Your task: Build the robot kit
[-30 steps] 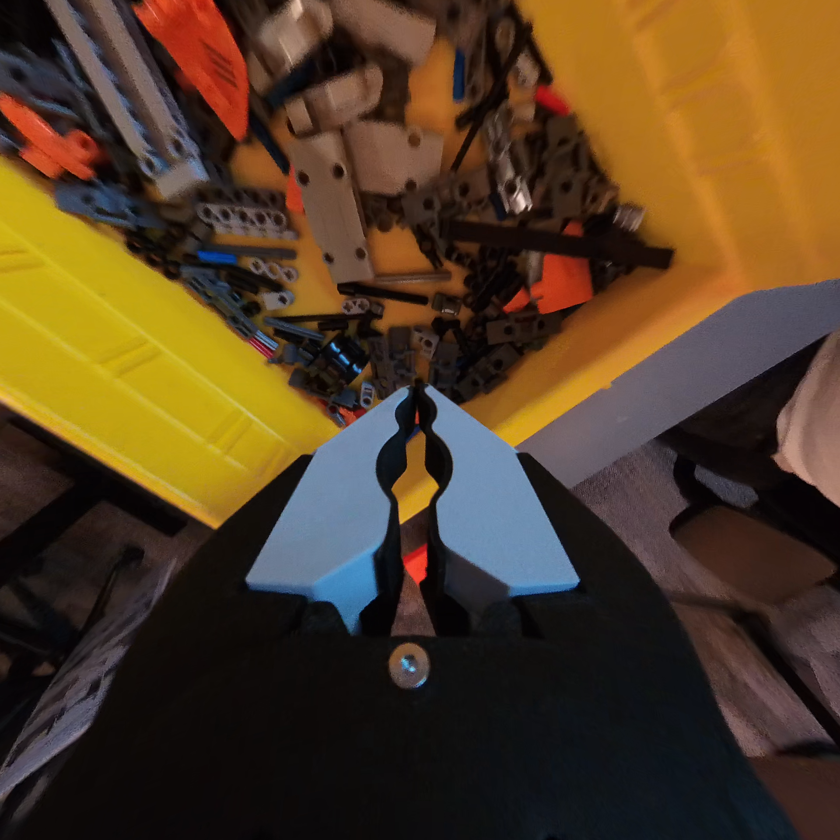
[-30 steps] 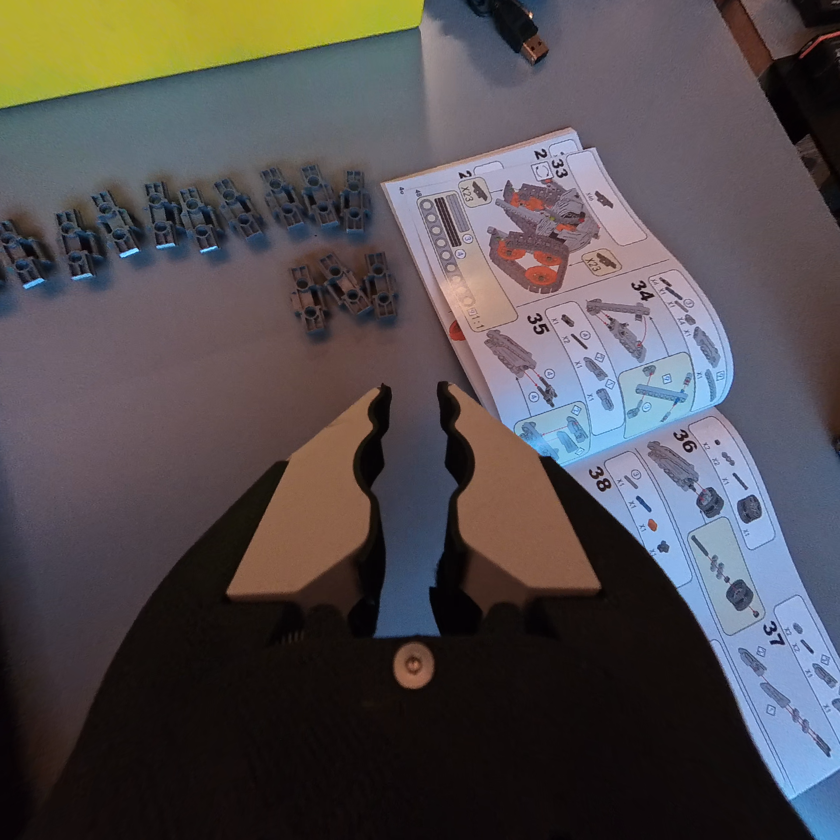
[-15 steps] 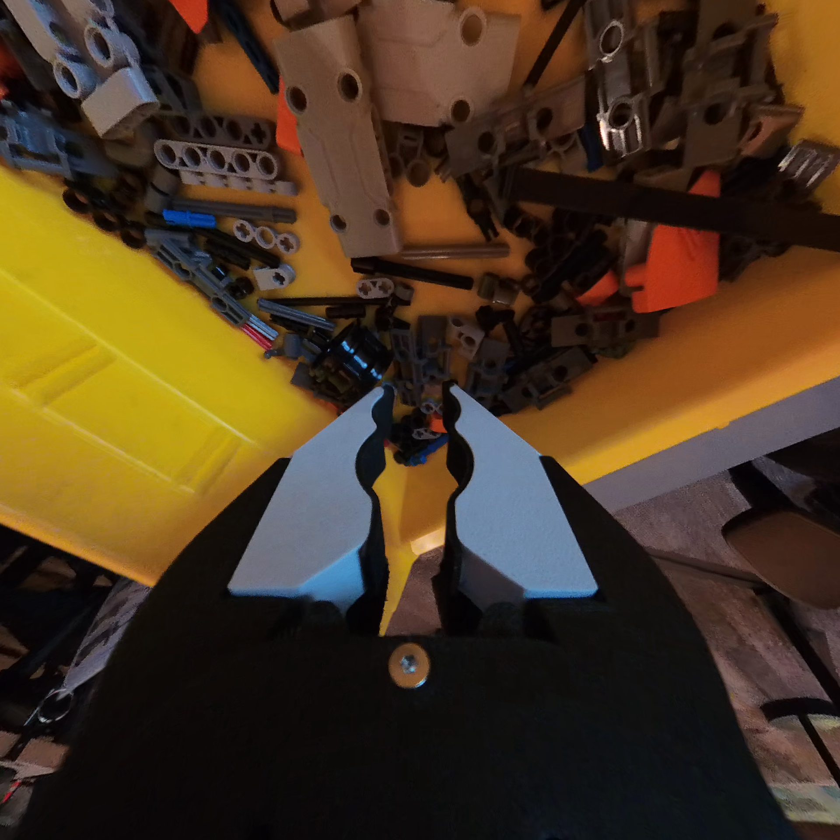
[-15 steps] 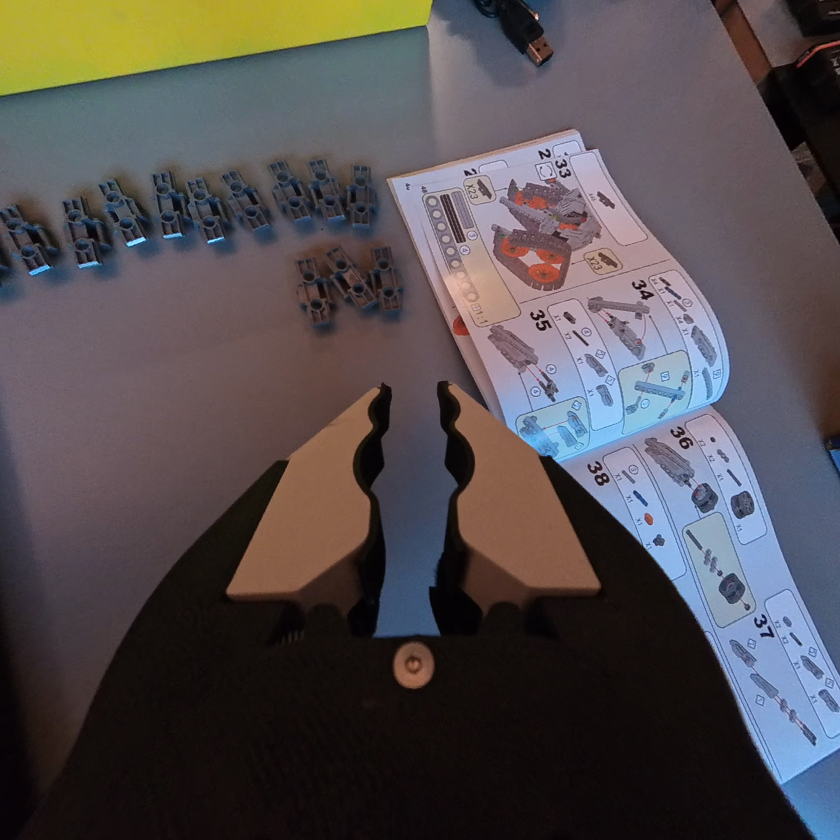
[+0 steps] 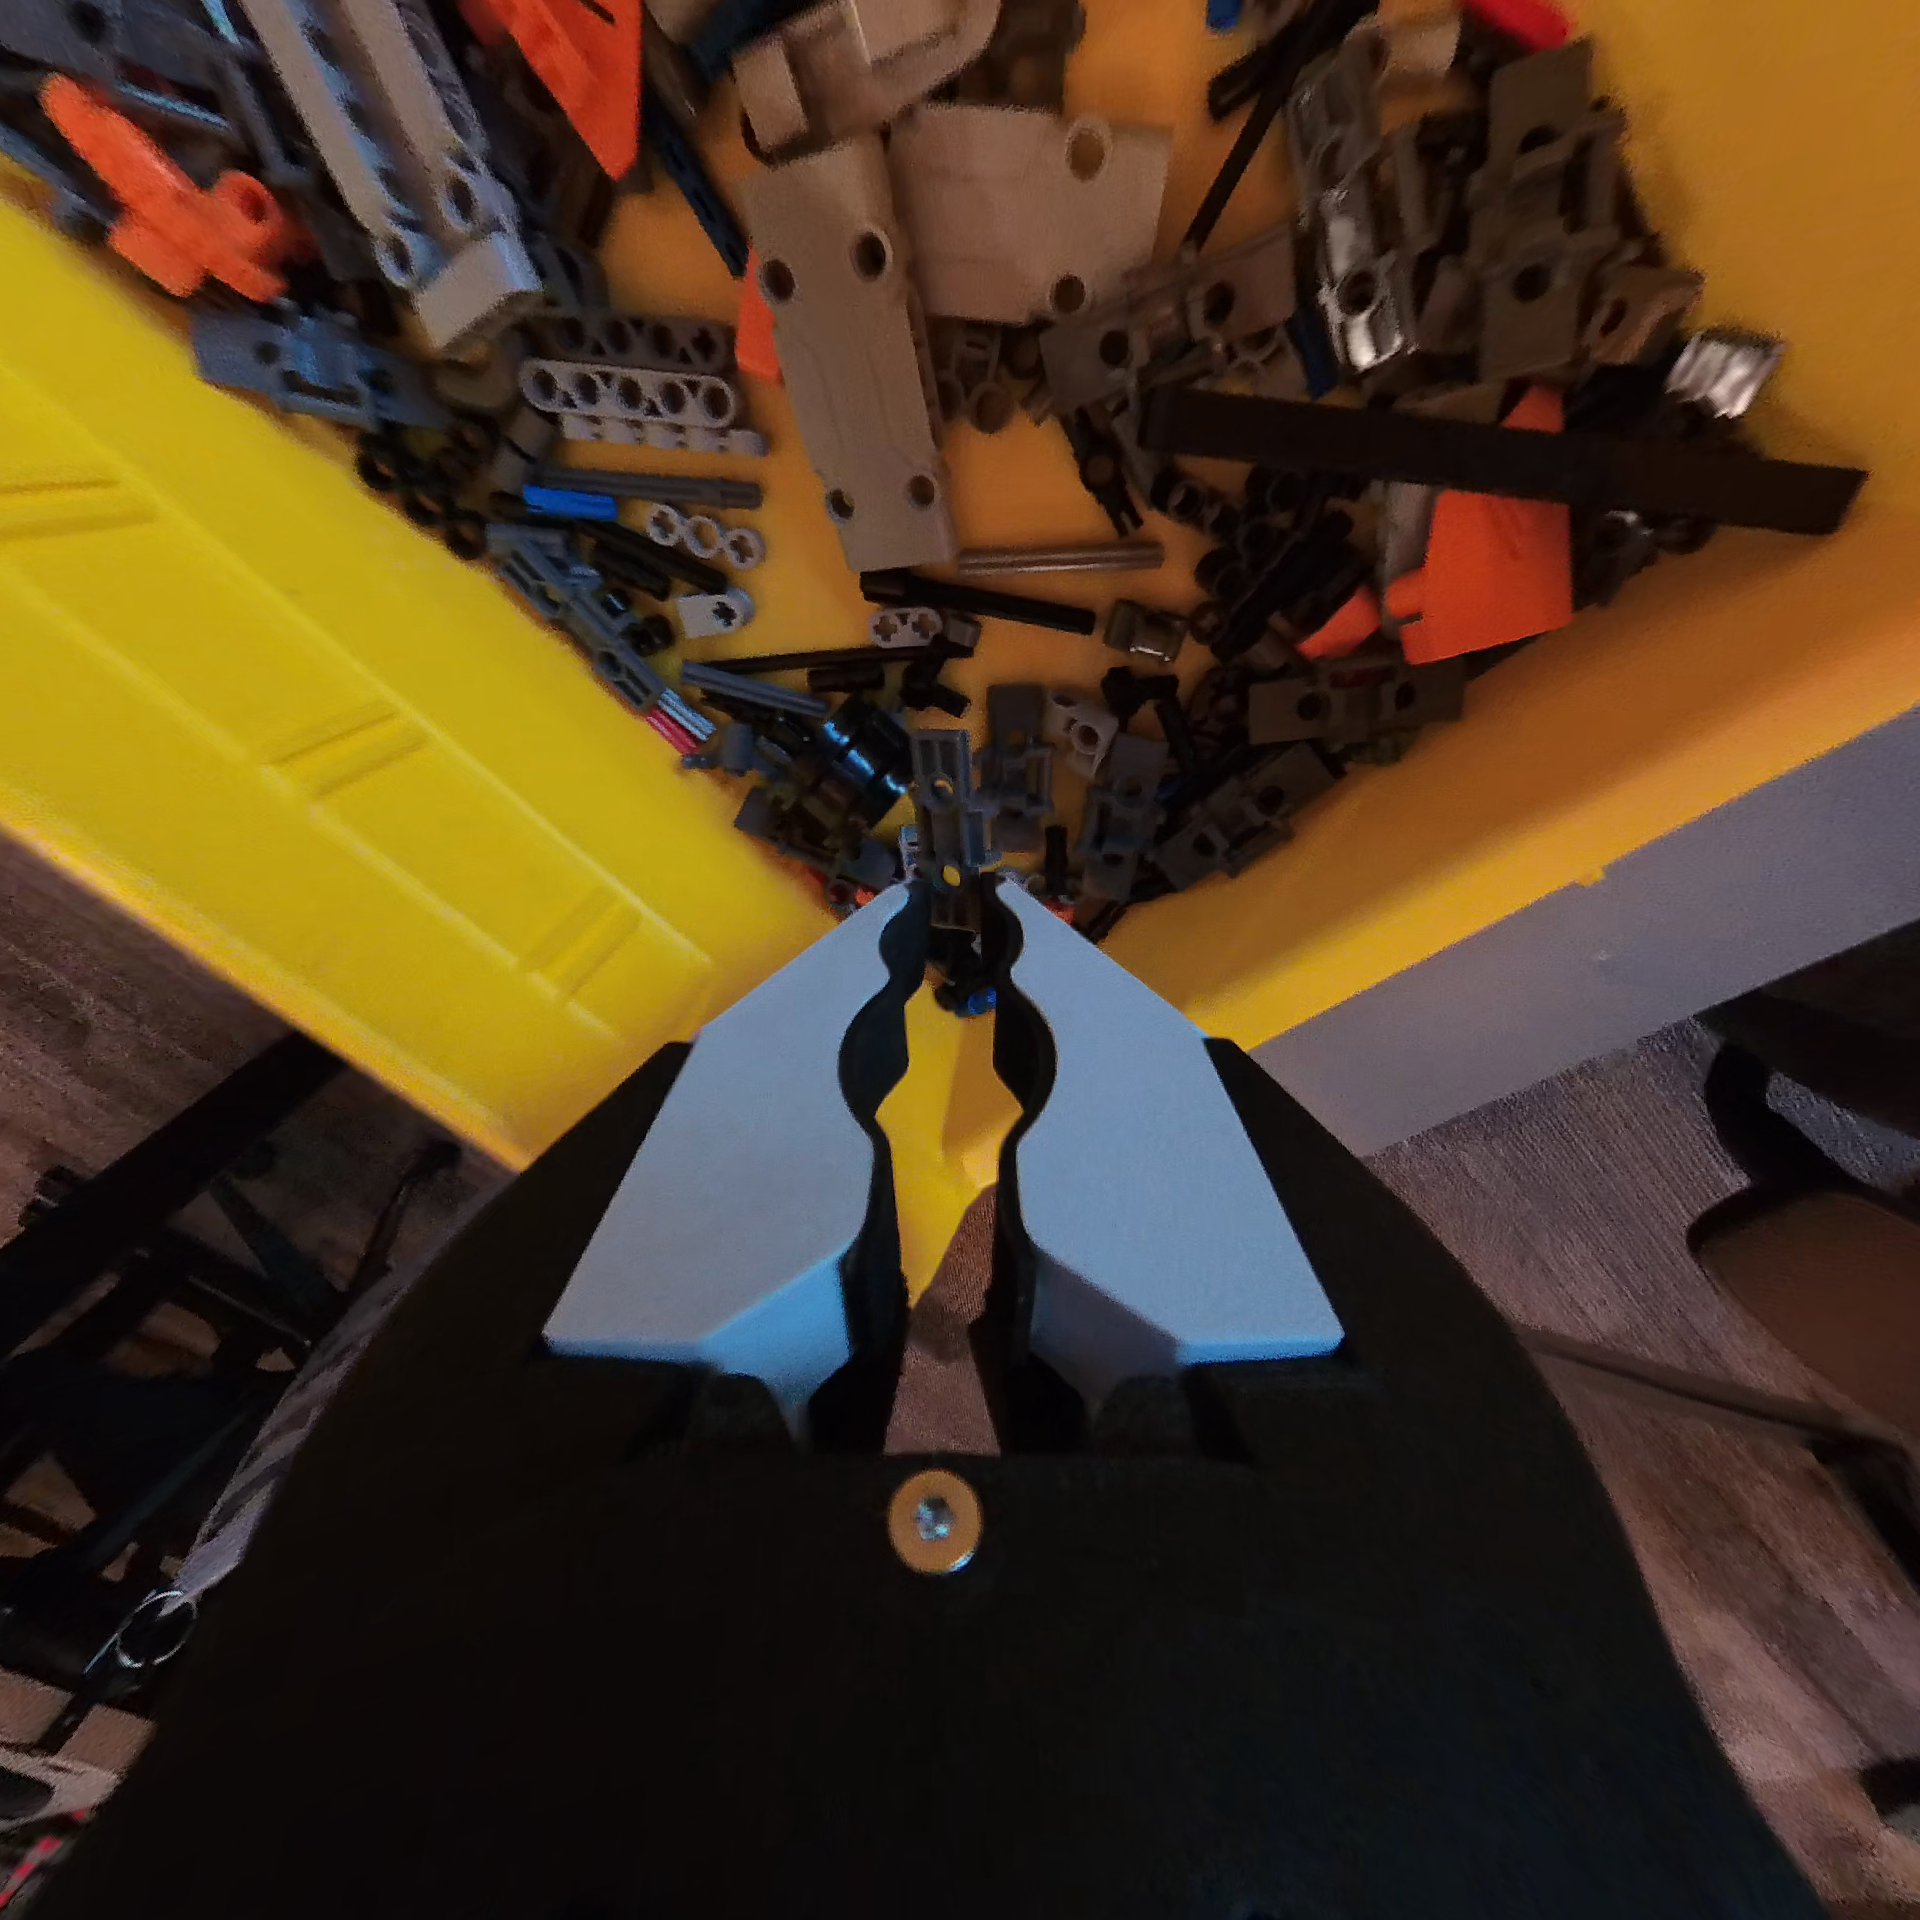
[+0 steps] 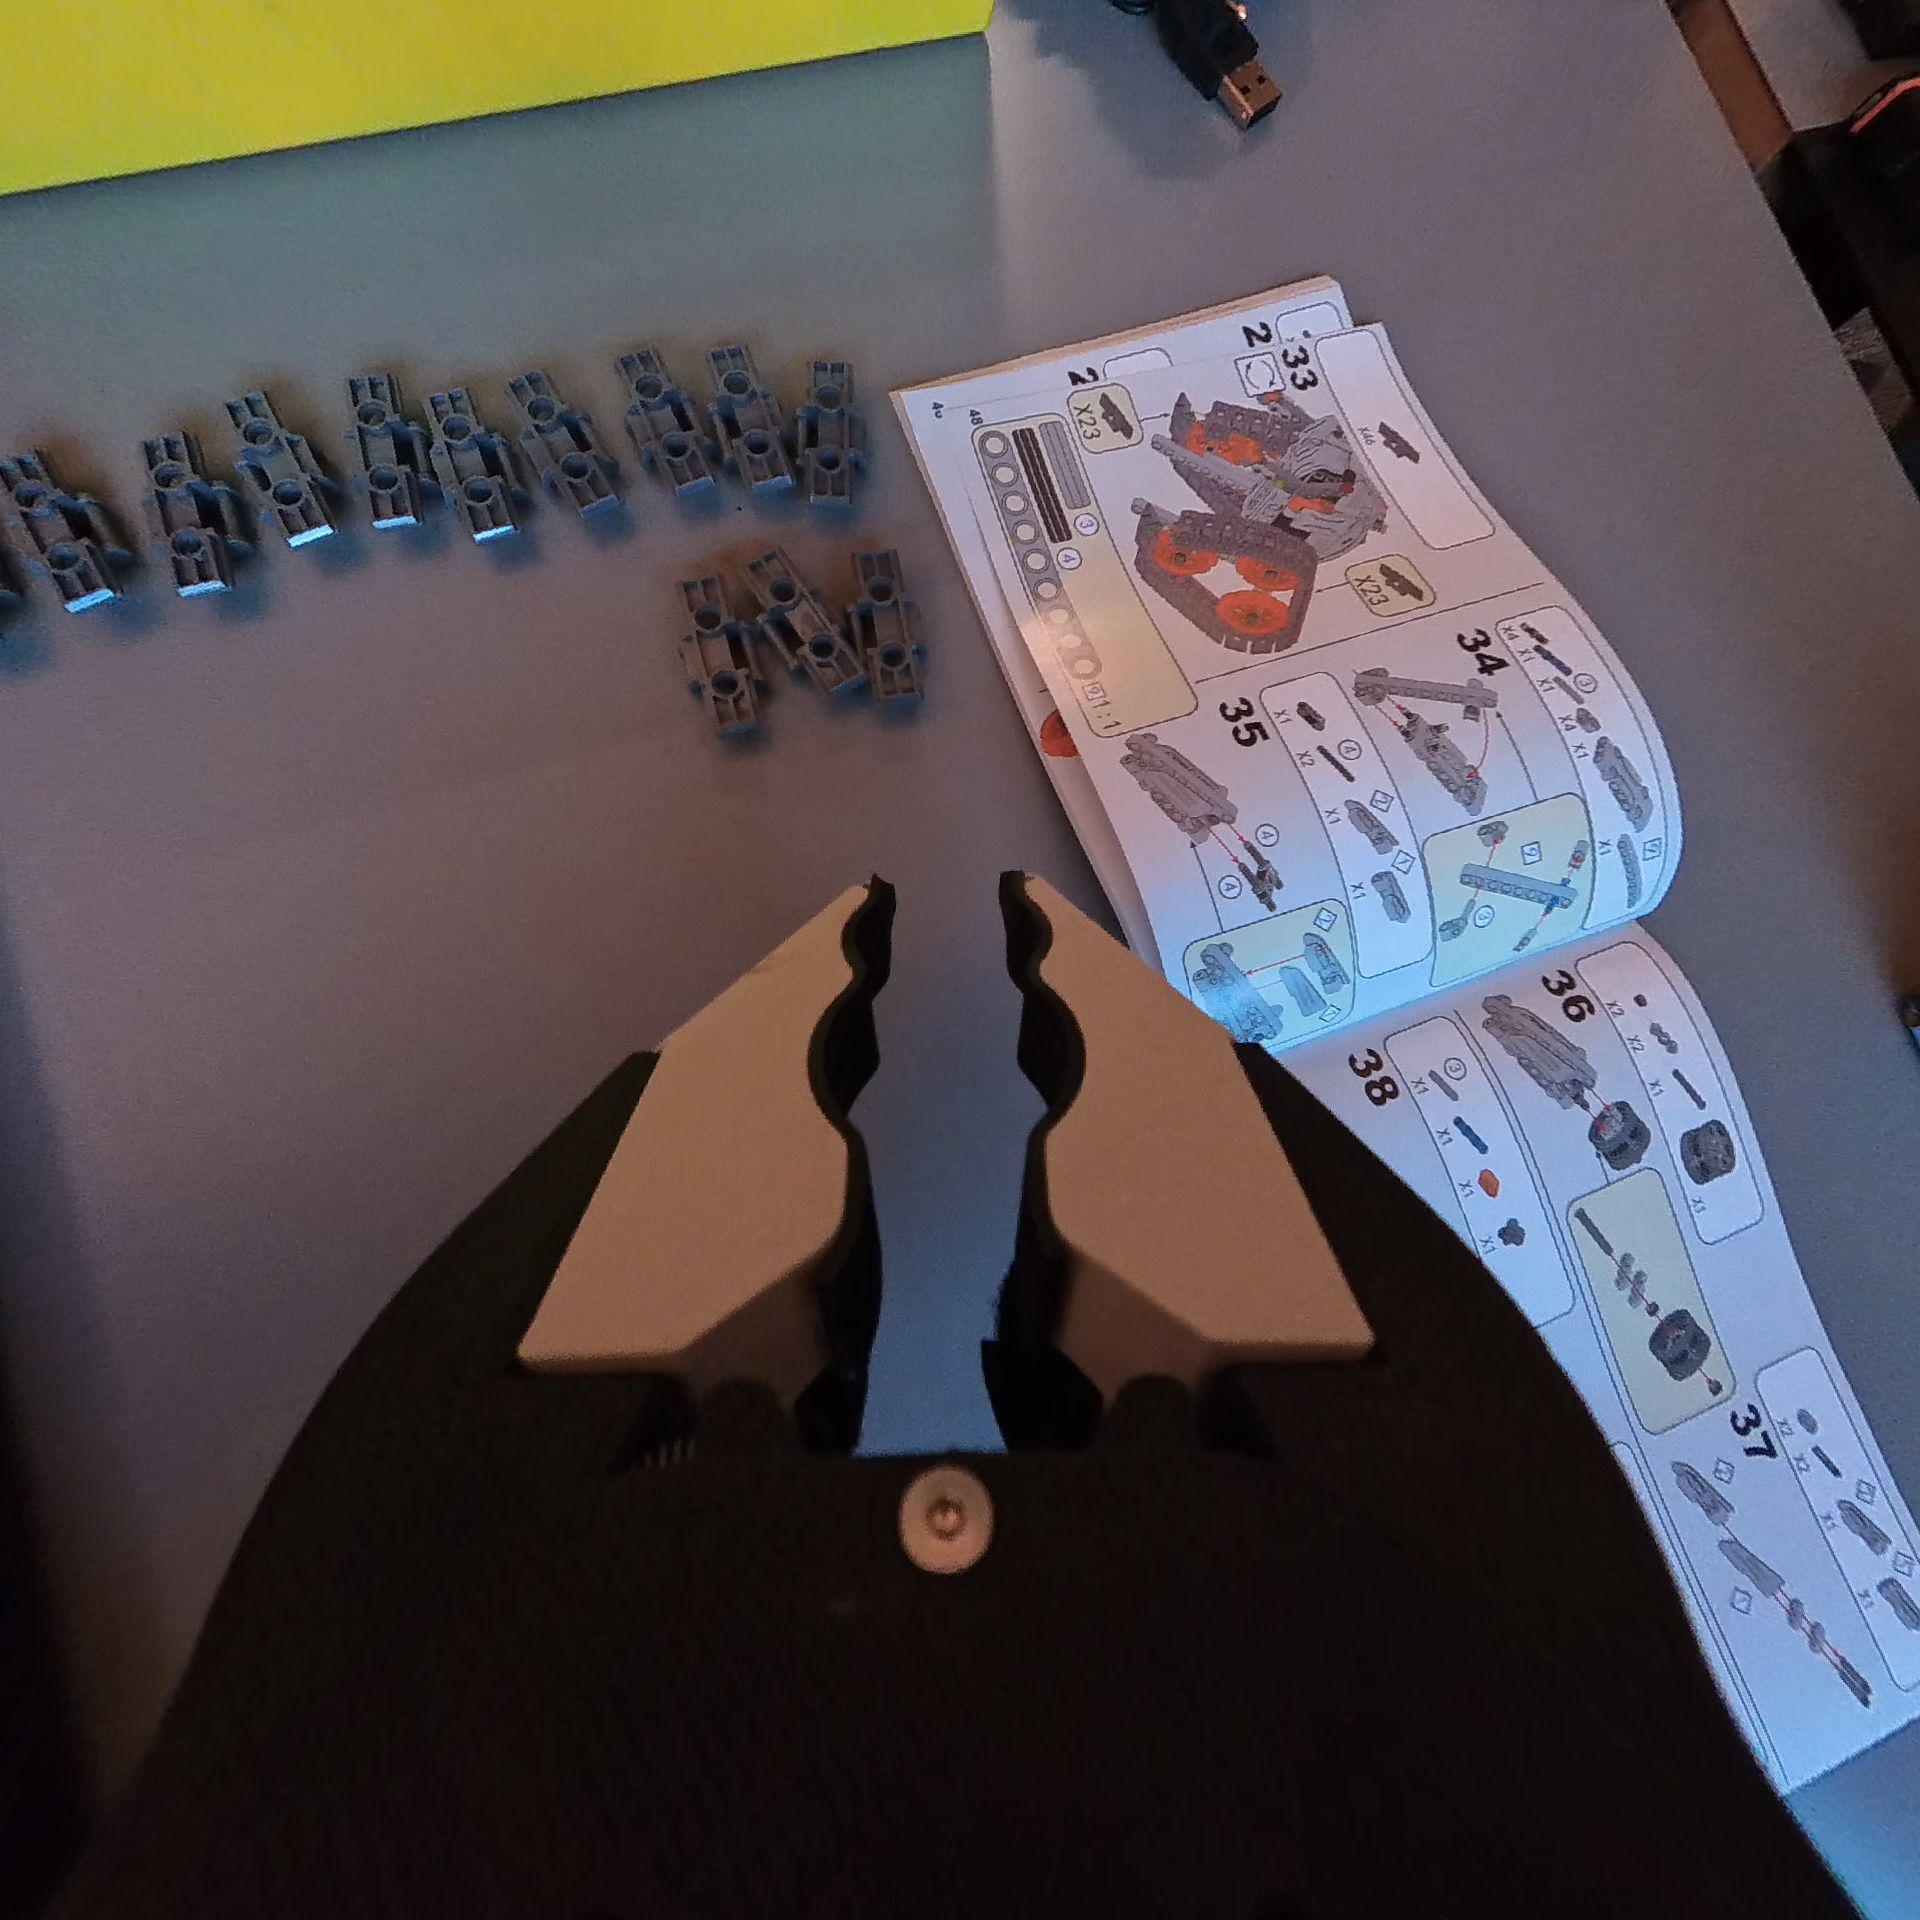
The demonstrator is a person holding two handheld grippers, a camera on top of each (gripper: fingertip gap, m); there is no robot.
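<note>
My left gripper [image 5: 951, 904] is shut on a small dark grey track link [image 5: 943, 821] and holds it above the near corner of a yellow bin [image 5: 312, 727]. The bin holds a heap of grey, black and orange building pieces [image 5: 1039, 468]. My right gripper [image 6: 940, 888] is open and empty, hovering over a grey table [image 6: 416, 883]. A row of several grey track links [image 6: 468, 468] lies on the table ahead of it to the left. A group of three links [image 6: 805, 639] lies nearer, just ahead of the fingertips.
An open instruction booklet [image 6: 1403, 831] lies right of the right gripper. A black plug on a cable [image 6: 1226, 73] lies at the table's far edge, next to the yellow bin's side [image 6: 416, 73]. The left wrist view shows carpet floor [image 5: 1558, 1299] and black frame legs [image 5: 156, 1195] below. One gripper's finger ends stand about 40 cm off the other's.
My left gripper was shut and empty, opened low over the pieces in the bin's corner, then shut on a grey track link and lifted it. My right gripper drifted very slightly and stayed open.
</note>
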